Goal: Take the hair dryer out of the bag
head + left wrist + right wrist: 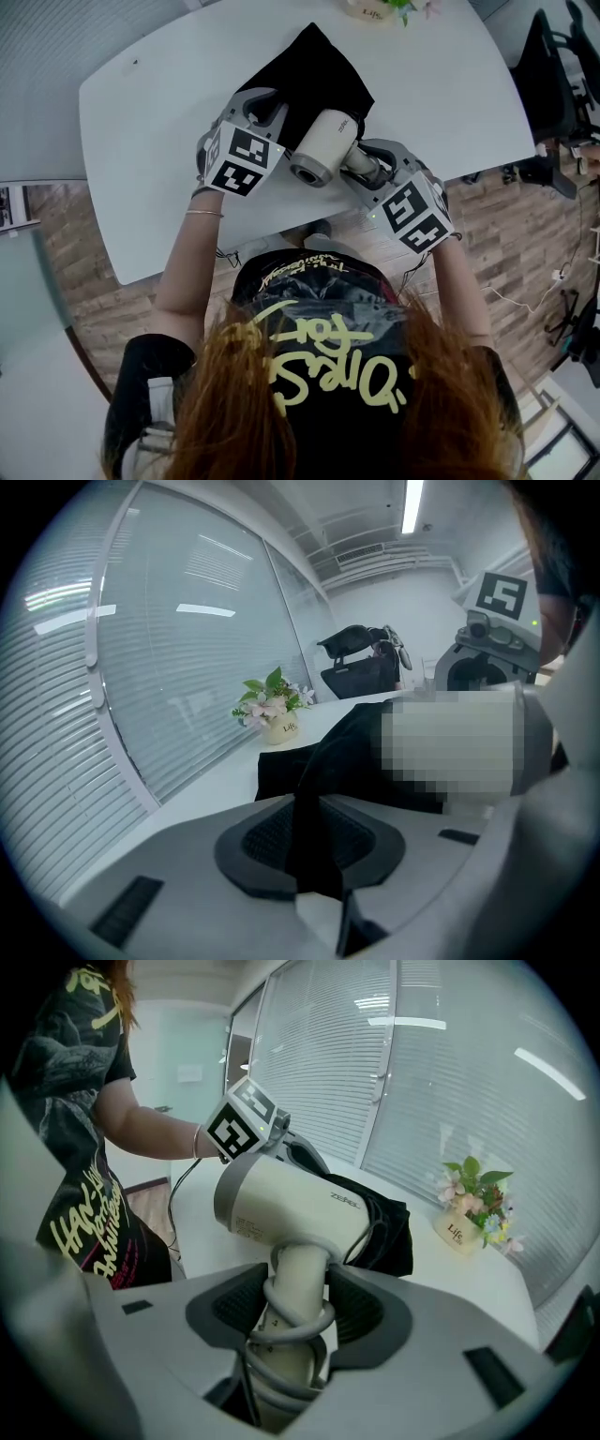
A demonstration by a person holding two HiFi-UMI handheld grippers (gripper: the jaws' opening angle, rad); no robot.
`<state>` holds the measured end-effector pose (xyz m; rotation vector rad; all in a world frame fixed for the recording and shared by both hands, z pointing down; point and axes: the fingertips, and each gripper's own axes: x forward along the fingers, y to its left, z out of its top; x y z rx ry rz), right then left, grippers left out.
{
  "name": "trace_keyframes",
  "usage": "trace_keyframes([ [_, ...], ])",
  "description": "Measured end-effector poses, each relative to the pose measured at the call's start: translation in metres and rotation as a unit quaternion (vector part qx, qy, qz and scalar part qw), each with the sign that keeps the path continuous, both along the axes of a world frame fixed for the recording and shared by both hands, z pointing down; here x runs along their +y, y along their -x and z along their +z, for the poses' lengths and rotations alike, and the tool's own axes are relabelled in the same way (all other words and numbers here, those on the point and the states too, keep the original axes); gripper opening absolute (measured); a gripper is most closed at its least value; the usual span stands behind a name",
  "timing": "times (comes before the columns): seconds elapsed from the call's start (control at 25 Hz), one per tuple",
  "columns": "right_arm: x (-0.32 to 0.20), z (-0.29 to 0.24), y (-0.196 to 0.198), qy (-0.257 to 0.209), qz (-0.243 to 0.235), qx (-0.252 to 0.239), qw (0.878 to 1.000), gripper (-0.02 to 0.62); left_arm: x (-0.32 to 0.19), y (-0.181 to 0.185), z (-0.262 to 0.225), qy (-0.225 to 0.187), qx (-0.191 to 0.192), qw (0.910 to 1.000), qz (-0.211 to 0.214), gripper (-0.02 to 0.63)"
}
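A cream hair dryer (323, 145) hangs just above the white table (141, 141), its nozzle end still at the mouth of the black cloth bag (319, 80). My right gripper (361, 161) is shut on its handle, which has the grey cord wound round it. In the right gripper view the handle (298, 1288) stands between the pads and the barrel (291, 1204) lies across above them. My left gripper (277, 114) is shut on a fold of the bag's edge. In the left gripper view the black fabric (314, 817) is pinched between the pads.
A small pot of flowers (466, 1222) stands on the far side of the table, beyond the bag. The table's near edge runs close under both grippers. Black office chairs (553, 56) stand to the right of the table. Glass walls with blinds lie behind.
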<state>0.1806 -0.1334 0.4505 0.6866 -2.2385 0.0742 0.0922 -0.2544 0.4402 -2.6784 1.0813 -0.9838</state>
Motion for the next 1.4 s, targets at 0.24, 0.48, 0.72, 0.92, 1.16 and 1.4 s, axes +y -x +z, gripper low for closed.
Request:
trace_keyframes([
  [0.24,0.008,-0.017,-0.006,-0.001,-0.021,-0.019,1.000,0.207,-0.001,0.003,0.001,-0.014,-0.025,0.9990,-0.035,0.077],
  [0.48,0.006,-0.045,-0.012,-0.030,-0.035,-0.036,0.998,0.207,0.006,0.004,-0.003,-0.028,-0.034,0.9972,-0.060,0.086],
  [0.72,-0.011,-0.071,-0.018,-0.043,-0.020,-0.058,0.997,0.207,0.015,0.005,-0.005,-0.030,-0.027,0.9969,-0.068,0.098],
  [0.92,-0.030,-0.085,-0.017,-0.058,-0.004,-0.061,0.996,0.207,0.022,0.003,-0.005,-0.026,-0.018,0.9976,-0.063,0.101],
  [1.16,-0.056,-0.095,-0.004,-0.059,0.016,-0.080,0.995,0.207,0.032,0.000,-0.005,-0.023,-0.008,0.9983,-0.054,0.101],
  [1.4,-0.077,-0.098,0.016,-0.058,0.014,-0.072,0.996,0.207,0.048,-0.004,0.002,-0.012,-0.004,0.9994,-0.033,0.104],
])
